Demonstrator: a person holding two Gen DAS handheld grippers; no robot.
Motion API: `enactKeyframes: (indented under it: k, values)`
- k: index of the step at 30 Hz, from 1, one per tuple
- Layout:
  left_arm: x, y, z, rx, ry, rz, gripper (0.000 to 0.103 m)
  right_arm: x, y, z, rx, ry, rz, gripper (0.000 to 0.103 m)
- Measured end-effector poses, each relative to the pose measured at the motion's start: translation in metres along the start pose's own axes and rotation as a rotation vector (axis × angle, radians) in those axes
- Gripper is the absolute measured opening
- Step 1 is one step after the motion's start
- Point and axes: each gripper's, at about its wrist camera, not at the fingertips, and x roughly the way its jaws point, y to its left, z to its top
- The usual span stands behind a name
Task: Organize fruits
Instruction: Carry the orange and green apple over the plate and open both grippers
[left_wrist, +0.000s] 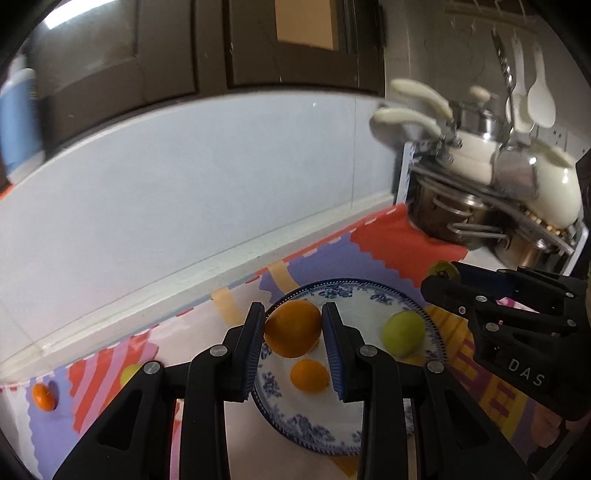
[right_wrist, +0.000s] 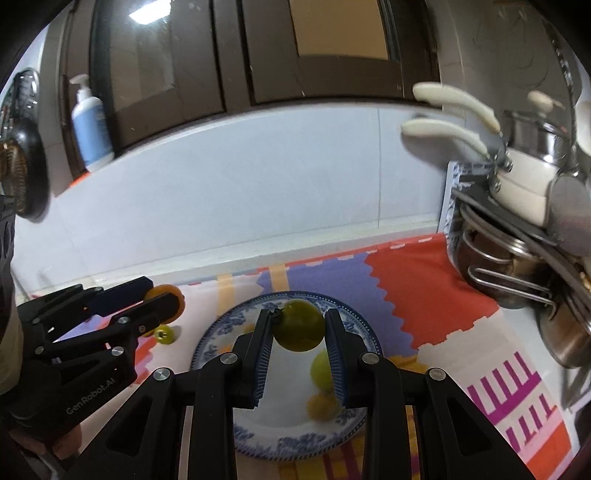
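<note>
My left gripper (left_wrist: 293, 309) is shut on a large orange (left_wrist: 293, 328), held just above the left part of a blue-and-white plate (left_wrist: 362, 314). On that plate lie a small orange (left_wrist: 309, 376) and a green fruit (left_wrist: 403, 332). My right gripper (right_wrist: 298, 314) is shut on a dark green round fruit (right_wrist: 299, 325) over the far part of the same plate (right_wrist: 295, 443). Beneath it lie the green fruit (right_wrist: 322, 369) and the small orange (right_wrist: 323, 406). Each view shows the other gripper from the side with its fruit.
The plate rests on a colourful patterned mat (left_wrist: 399, 243). A small orange (left_wrist: 44, 397) and a green fruit (left_wrist: 130, 373) lie on the mat to the left. Stacked pots on a rack (left_wrist: 491, 206) stand at the right, against the tiled wall. A soap bottle (right_wrist: 90, 129) stands on the sill.
</note>
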Motion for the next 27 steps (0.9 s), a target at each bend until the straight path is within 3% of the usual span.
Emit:
enactKeyframes:
  k: [10, 17, 27]
  values:
    - [0.069, 0.007, 0.004, 0.023, 0.083, -0.08, 0.032, 0.057, -0.016, -0.005, 0.023, 0.09, -0.006, 0.029]
    - [0.11, 0.0, 0.002, 0.061, 0.158, -0.088, 0.032, 0.084, -0.024, -0.008, 0.03, 0.141, -0.003, 0.029]
    - [0.122, -0.003, 0.002, 0.054, 0.167, -0.109, 0.033, 0.096, -0.029, -0.012, 0.038, 0.165, -0.007, 0.03]
